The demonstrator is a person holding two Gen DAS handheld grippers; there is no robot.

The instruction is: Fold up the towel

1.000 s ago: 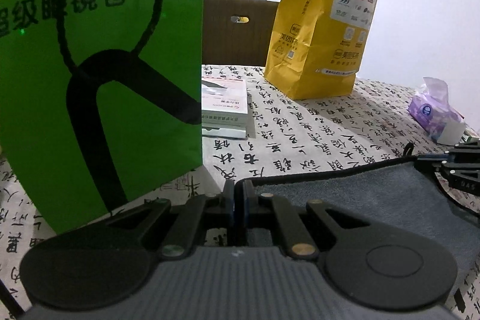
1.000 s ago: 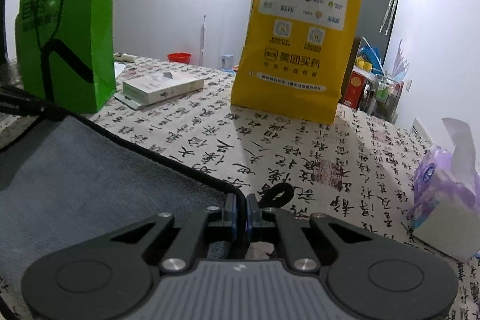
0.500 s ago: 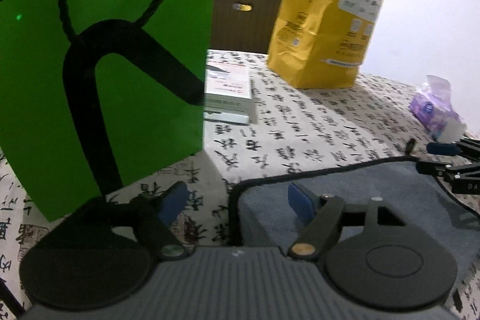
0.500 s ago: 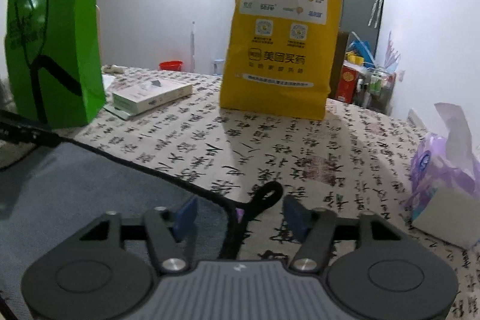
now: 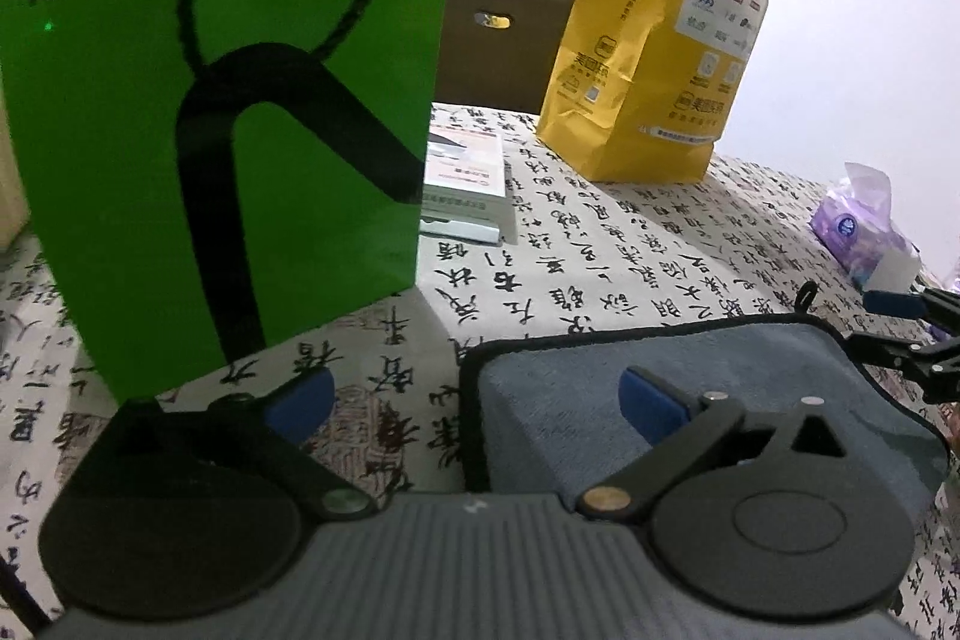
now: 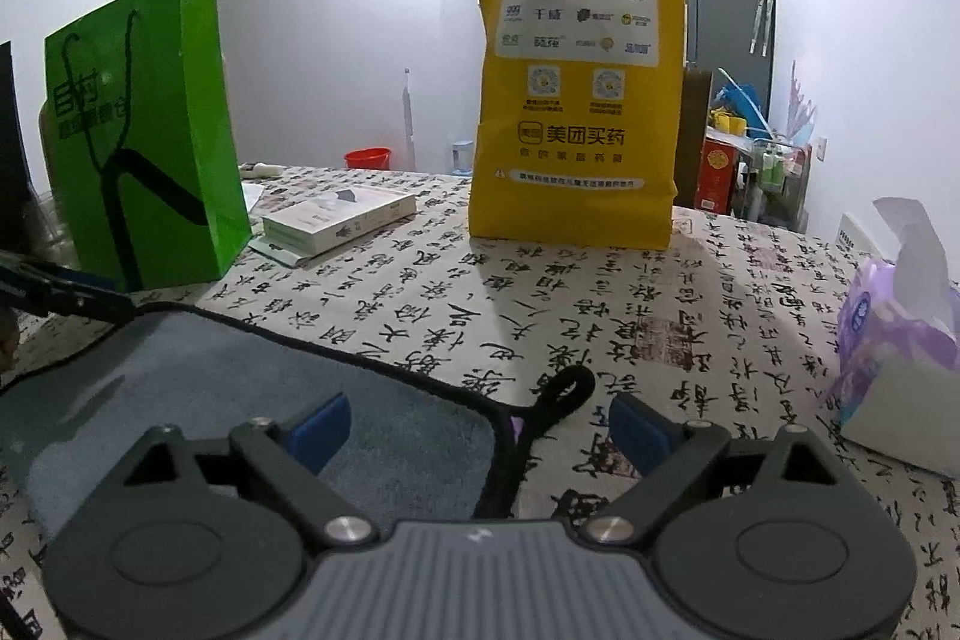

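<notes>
Flat on the calligraphy-print tablecloth [image 6: 600, 292], the grey black-edged towel [image 5: 690, 370] runs lengthwise between the left gripper [image 5: 474, 400] and right gripper [image 6: 480, 427], both spread wide, gripping nothing.

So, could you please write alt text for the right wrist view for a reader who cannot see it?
The right gripper is open above the corner of a grey towel lying on a calligraphy-print tablecloth, the towel's black loop between its blue fingertips. Behind stand a yellow paper bag and a green bag, with a tissue pack at right.
</notes>
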